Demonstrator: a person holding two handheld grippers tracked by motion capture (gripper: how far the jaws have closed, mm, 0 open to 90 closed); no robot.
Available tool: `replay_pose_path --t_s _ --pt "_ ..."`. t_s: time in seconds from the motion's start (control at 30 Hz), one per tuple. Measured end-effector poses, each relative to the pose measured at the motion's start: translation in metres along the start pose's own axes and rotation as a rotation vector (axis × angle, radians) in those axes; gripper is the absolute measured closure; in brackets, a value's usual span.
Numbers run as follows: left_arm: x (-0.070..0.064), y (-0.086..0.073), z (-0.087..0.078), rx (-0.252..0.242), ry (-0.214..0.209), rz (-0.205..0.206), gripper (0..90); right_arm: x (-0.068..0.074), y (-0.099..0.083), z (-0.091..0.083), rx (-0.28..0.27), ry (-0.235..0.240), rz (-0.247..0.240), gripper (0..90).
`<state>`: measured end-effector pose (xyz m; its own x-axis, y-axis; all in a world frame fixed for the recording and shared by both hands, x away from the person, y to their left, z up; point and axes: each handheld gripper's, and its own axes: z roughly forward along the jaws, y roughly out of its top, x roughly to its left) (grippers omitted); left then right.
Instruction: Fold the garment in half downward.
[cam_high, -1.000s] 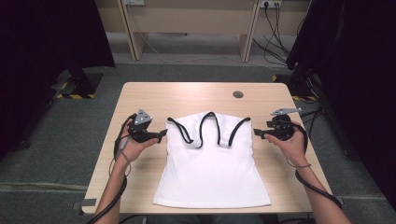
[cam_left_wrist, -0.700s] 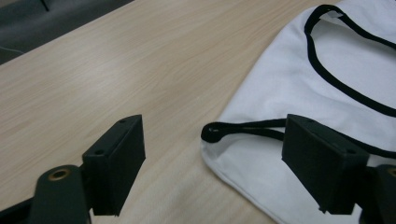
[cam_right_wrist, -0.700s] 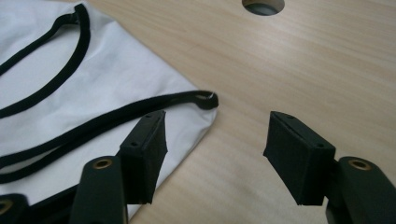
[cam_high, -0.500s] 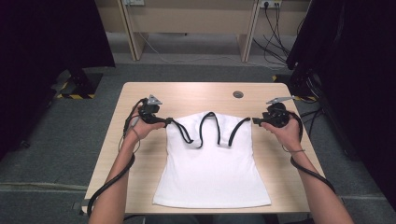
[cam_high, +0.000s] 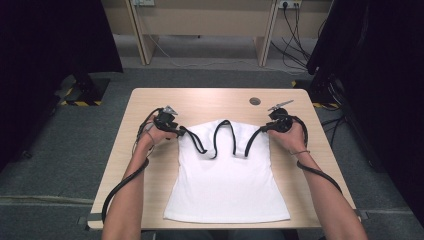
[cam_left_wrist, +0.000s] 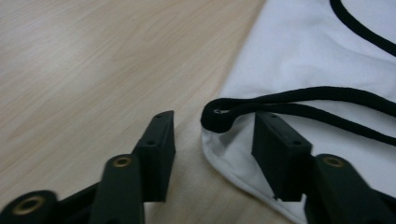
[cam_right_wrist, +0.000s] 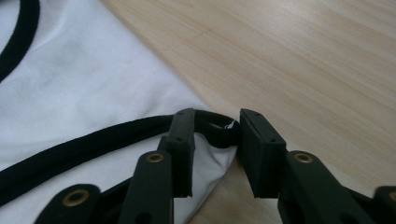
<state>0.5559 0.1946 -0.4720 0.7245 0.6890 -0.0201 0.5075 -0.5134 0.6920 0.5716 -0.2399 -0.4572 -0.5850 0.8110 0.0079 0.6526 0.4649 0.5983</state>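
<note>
High view: I have the left hand-held gripper (cam_high: 176, 129) at the left shoulder strap of the white tank top (cam_high: 227, 185), and the right hand-held gripper (cam_high: 266, 127) at the right shoulder strap.

Left gripper view: the left hand-held gripper (cam_left_wrist: 212, 140) stands wide, jaws apart, with the black-trimmed strap end (cam_left_wrist: 219, 114) lying between them and not clamped. One jaw rests over the white fabric; the other is over bare wood.

Right gripper view: the right hand-held gripper (cam_right_wrist: 215, 144) is narrow, its jaws straddling the black strap end (cam_right_wrist: 217, 126); I cannot tell whether they pinch it, as a small gap remains visible.

The tank top lies flat on the counter (cam_high: 210, 102), hem toward me, black-edged neckline and armholes at the far end. A round grommet (cam_high: 255, 101) sits in the counter beyond the garment.
</note>
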Motion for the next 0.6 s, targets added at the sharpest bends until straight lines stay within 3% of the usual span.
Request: replay_pose_path --t_s 0.07,0.13,0.23,0.27,0.37,0.43,0.53,0.6 --pt "0.000 0.001 0.001 -0.004 -0.009 0.001 63.0 0.000 -0.001 0.000 -0.006 0.016 0.005 79.4" --pt "0.000 0.003 0.002 -0.008 -0.019 0.002 65.8 0.001 -0.001 0.000 -0.010 0.020 0.007 80.8" --pt "0.001 0.003 0.004 -0.025 -0.032 -0.019 80.0 0.002 -0.001 0.000 -0.009 0.027 0.012 82.9" --pt "0.002 0.002 0.004 -0.037 -0.041 -0.042 81.4 0.002 -0.001 -0.001 -0.012 0.033 0.019 83.1" --pt "0.002 0.001 0.002 -0.063 -0.062 -0.063 82.8 0.000 -0.001 -0.005 -0.040 0.055 0.043 83.2" --pt "0.004 0.002 -0.002 -0.117 -0.088 -0.097 83.0 -0.001 0.000 -0.007 -0.049 0.070 0.054 83.2" --pt "0.005 0.006 -0.009 -0.151 -0.091 -0.102 83.2 -0.007 0.004 -0.019 -0.099 0.113 0.108 83.2" --pt "0.005 0.009 -0.013 -0.164 -0.087 -0.091 83.2 -0.009 0.004 -0.021 -0.107 0.119 0.119 83.2"
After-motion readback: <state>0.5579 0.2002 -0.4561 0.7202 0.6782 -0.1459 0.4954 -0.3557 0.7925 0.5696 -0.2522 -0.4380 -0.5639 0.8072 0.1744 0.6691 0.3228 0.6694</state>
